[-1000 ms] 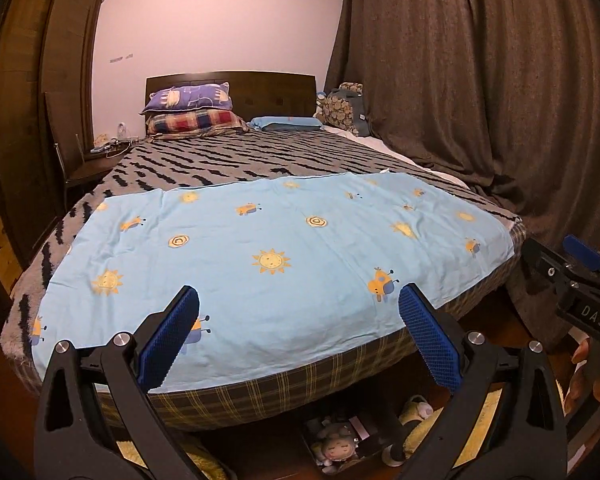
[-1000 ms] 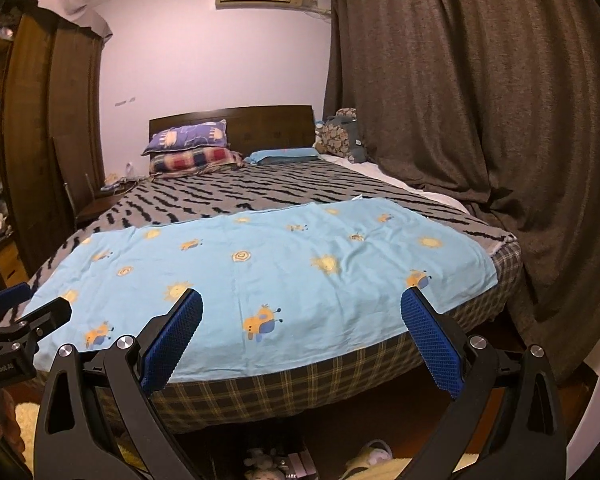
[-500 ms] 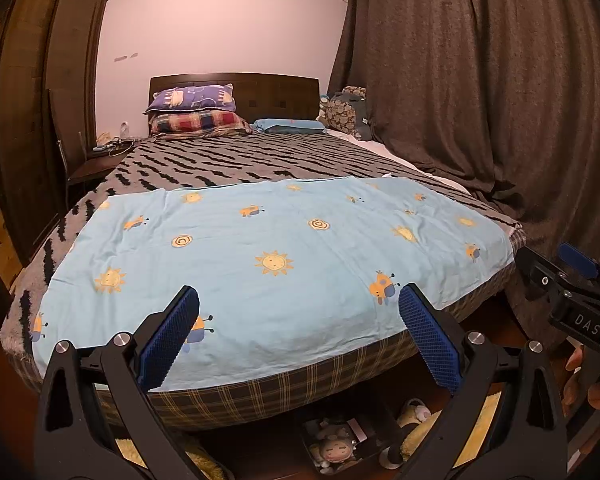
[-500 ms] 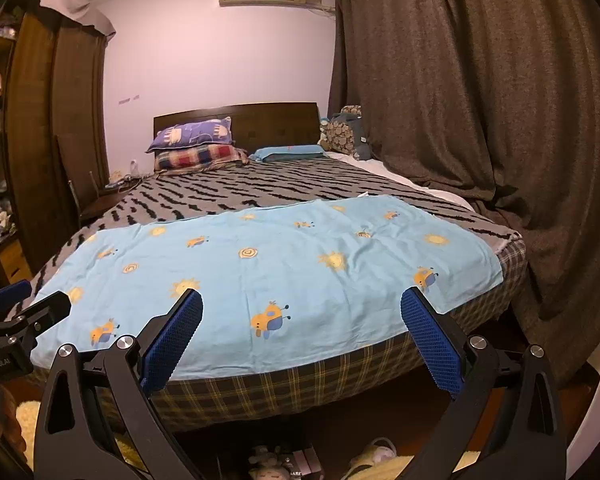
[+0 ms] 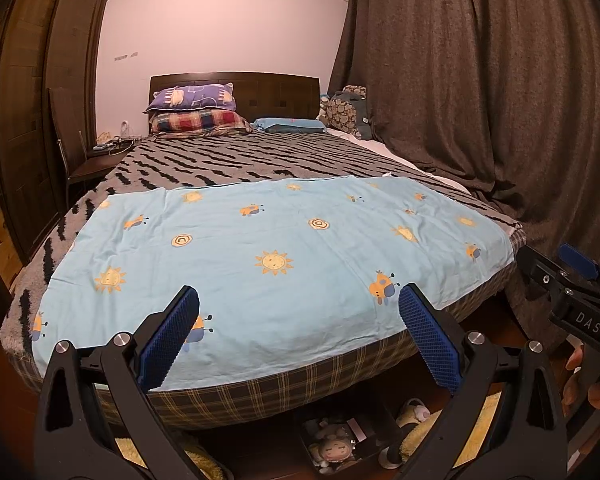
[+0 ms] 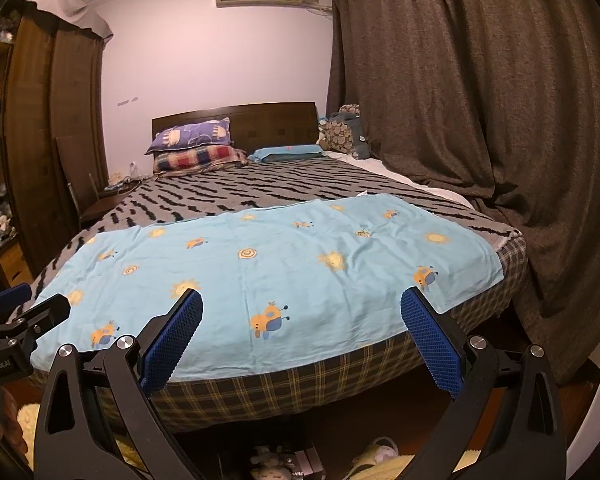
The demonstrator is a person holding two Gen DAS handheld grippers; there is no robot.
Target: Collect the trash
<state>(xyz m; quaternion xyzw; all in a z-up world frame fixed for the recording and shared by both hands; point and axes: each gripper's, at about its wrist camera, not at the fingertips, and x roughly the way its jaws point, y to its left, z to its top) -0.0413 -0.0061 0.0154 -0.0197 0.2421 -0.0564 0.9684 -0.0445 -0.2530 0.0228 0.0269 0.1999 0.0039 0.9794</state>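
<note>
No trash shows in either view. My left gripper [image 5: 298, 322] is open and empty, held in front of the foot of the bed. My right gripper [image 6: 300, 324] is open and empty too, to the right of the left one. It also shows at the right edge of the left wrist view [image 5: 572, 280]. A light blue sheet [image 5: 276, 248] with suns and cartoon animals lies flat across the foot of the bed; it also shows in the right wrist view [image 6: 260, 272].
A grey blanket with black stripes [image 5: 236, 164] covers the bed. Pillows [image 5: 196, 110] lie by the dark headboard. Dark curtains [image 5: 480, 92] hang on the right. A wardrobe [image 5: 28, 112] and a chair [image 5: 76, 156] stand left. A box with soft toys [image 5: 336, 444] sits under the bed.
Both views have tilted up slightly, so the bed sits a little lower in frame. Both grippers stay open and empty.
</note>
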